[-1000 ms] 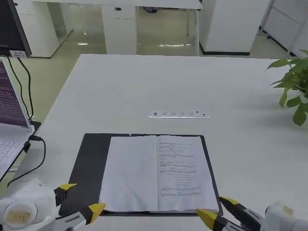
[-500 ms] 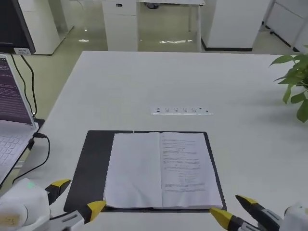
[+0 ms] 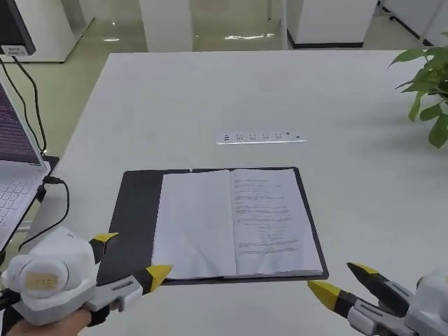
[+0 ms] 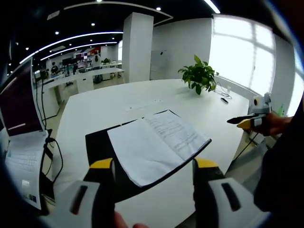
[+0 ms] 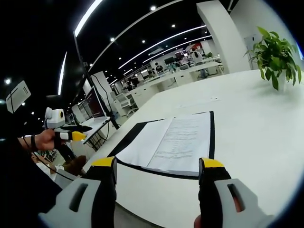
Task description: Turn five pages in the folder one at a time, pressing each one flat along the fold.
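A black folder (image 3: 136, 217) lies open on the white table, a blank page (image 3: 194, 222) on its left and a printed page (image 3: 269, 220) on its right. The folder also appears ahead of the jaws in the left gripper view (image 4: 102, 140) and the right gripper view (image 5: 130, 137). My left gripper (image 3: 131, 257) hovers open at the folder's near left corner with nothing between its yellow-tipped fingers. My right gripper (image 3: 344, 281) hangs open just off the near right corner, also holding nothing.
A laptop (image 3: 14, 168) with black cables (image 3: 52, 189) sits at the table's left edge. A white power strip (image 3: 260, 137) lies beyond the folder. A potted plant (image 3: 428, 91) stands at the far right. The table's near edge (image 4: 156, 199) is close below the grippers.
The head camera has tilted, so the folder sits higher in the picture. My left gripper has risen and edged right toward the folder's near left corner. The pages have not moved.
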Demonstrator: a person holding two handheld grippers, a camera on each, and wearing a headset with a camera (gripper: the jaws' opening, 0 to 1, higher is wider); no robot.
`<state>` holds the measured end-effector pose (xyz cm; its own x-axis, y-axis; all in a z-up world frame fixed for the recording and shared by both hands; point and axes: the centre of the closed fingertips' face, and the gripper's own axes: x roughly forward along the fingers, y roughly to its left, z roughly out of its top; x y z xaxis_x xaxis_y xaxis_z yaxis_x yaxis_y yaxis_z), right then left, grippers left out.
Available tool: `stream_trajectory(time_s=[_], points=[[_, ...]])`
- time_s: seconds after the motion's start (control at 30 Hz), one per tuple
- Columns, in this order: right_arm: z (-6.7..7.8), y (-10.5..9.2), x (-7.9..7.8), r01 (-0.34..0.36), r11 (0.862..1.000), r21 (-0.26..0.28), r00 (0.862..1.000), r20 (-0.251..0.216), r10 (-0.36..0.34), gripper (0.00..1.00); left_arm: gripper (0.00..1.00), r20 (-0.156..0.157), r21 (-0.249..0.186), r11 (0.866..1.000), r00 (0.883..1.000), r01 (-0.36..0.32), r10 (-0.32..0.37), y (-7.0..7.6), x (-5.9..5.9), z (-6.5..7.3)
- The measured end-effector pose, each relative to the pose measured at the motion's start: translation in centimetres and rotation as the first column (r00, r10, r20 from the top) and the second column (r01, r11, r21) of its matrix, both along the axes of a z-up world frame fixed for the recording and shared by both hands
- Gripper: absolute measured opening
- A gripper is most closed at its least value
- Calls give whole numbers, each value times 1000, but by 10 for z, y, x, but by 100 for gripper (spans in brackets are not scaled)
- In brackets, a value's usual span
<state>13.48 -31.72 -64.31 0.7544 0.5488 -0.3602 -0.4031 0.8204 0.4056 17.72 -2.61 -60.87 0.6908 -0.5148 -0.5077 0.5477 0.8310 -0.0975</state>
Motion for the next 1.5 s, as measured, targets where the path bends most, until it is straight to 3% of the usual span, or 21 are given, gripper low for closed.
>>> stream_trajectory(time_s=[0.3, 0.43, 0.7, 1.03, 1.2, 1.4, 1.5], points=[[-3, -5, 0, 9, 1000, -17, 1000, -13, -9, 71, 67, -23, 1, 999, 998, 54, -54, -16, 1, 2], [-2, -8, 0, 24, 1000, 14, 1000, -11, -24, 71, 67, -30, 10, 997, 997, 78, -78, -25, 6, -1], [-2, -15, 1, 53, 998, 29, 999, -14, -52, 71, 66, -35, 6, 987, 987, 158, -157, -68, 10, -4], [-8, -20, -5, 67, 997, 27, 997, -28, -66, 71, 66, -57, 23, 967, 966, 252, -250, -105, 19, -10], [-10, -22, -6, 71, 997, 19, 997, -32, -71, 71, 66, -52, 16, 960, 959, 280, -279, -123, 25, -8], [-11, -19, -6, 50, 999, 9, 998, -39, -50, 71, 66, -78, 31, 938, 936, 346, -342, -147, 27, -20], [-13, -18, -5, 39, 999, 4, 998, -44, -38, 71, 66, -87, 25, 934, 931, 357, -354, -159, 33, -25]])
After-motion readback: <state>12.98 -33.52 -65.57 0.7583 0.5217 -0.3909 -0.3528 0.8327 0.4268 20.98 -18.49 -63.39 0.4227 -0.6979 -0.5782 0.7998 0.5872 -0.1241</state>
